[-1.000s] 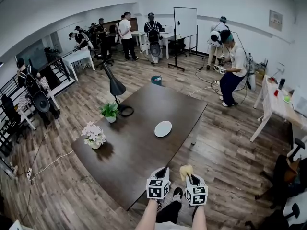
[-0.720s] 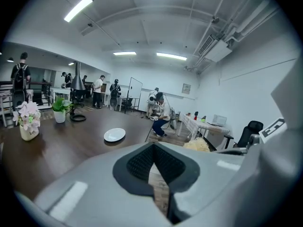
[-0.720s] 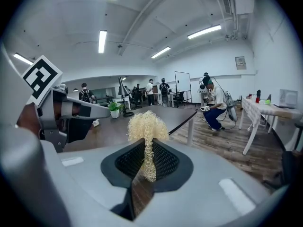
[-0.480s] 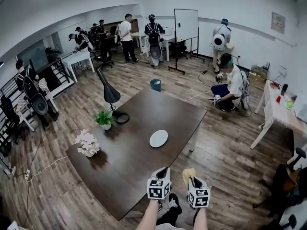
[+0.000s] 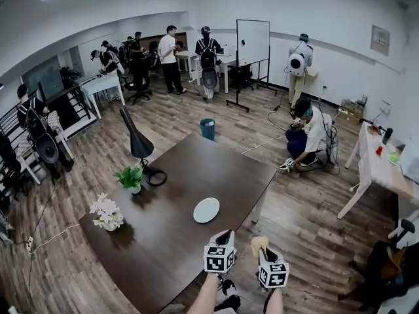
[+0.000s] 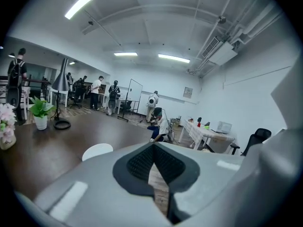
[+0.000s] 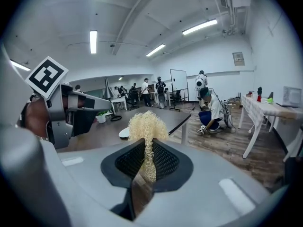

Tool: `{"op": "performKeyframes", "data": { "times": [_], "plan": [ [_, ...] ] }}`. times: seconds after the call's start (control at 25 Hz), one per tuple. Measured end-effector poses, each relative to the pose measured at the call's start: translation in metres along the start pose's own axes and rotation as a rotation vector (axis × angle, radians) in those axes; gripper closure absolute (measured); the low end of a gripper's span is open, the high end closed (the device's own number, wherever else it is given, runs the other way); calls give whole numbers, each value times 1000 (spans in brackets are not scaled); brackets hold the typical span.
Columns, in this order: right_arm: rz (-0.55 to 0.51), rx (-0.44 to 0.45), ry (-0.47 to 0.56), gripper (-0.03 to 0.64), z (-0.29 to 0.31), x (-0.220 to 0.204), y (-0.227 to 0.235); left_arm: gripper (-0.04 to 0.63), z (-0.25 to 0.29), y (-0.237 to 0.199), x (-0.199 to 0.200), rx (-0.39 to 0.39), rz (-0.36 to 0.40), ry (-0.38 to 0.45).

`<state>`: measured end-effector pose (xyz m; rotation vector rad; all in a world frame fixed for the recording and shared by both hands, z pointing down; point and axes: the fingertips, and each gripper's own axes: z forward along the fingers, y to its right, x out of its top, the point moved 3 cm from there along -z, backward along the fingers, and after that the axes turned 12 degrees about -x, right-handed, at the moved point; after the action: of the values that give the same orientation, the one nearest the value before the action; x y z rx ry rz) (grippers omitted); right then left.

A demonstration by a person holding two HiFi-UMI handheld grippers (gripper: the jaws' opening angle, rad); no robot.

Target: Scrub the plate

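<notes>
A white plate (image 5: pixel 206 209) lies on the dark table (image 5: pixel 183 175), near its right front edge; it also shows as a pale oval plate (image 6: pixel 97 151) in the left gripper view and a plate (image 7: pixel 124 132) behind the scrubber. My right gripper (image 5: pixel 260 243) is shut on a pale yellow fibre scrubber (image 7: pixel 147 129), whose tuft (image 5: pixel 258 243) sticks up above the jaws. My left gripper (image 5: pixel 224 234) is shut with nothing in it. Both grippers hang off the table's near corner, short of the plate.
On the table's left side stand a white flower pot (image 5: pixel 105 213), a green plant (image 5: pixel 131 177) and a black desk lamp (image 5: pixel 136 142). A teal bin (image 5: pixel 207 128) sits beyond the table. A person crouches on the floor at the right (image 5: pixel 308 133); others stand at the back.
The view has drawn back and to the right: the table and plate have slid left and lower. The person at the right has gone from standing to crouching. Both grippers stay shut.
</notes>
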<state>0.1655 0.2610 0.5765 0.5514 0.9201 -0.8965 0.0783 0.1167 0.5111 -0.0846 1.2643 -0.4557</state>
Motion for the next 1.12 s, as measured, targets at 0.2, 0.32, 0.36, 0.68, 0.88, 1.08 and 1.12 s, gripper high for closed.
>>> {"op": "performKeyframes", "data": {
  "times": [0.2, 0.32, 0.36, 0.68, 0.88, 1.08, 1.12],
  "plan": [
    [-15, 2, -4, 549, 28, 20, 15, 595, 44, 0, 14, -31, -11, -7],
    [-14, 0, -14, 549, 46, 28, 25, 595, 64, -7, 18, -31, -27, -11],
    [-13, -1, -16, 549, 52, 31, 28, 594, 69, -11, 20, -29, -34, -9],
    [-16, 21, -37, 549, 101, 58, 37, 595, 96, -51, 35, -4, -75, 6],
    [-51, 71, -44, 549, 136, 74, 27, 595, 105, -83, 42, 51, -111, 22],
    [-90, 112, -33, 549, 166, 89, 16, 595, 108, -115, 48, 107, -143, 59],
    [-96, 118, -34, 549, 171, 90, 14, 595, 108, -120, 47, 118, -149, 62]
  ]
}}
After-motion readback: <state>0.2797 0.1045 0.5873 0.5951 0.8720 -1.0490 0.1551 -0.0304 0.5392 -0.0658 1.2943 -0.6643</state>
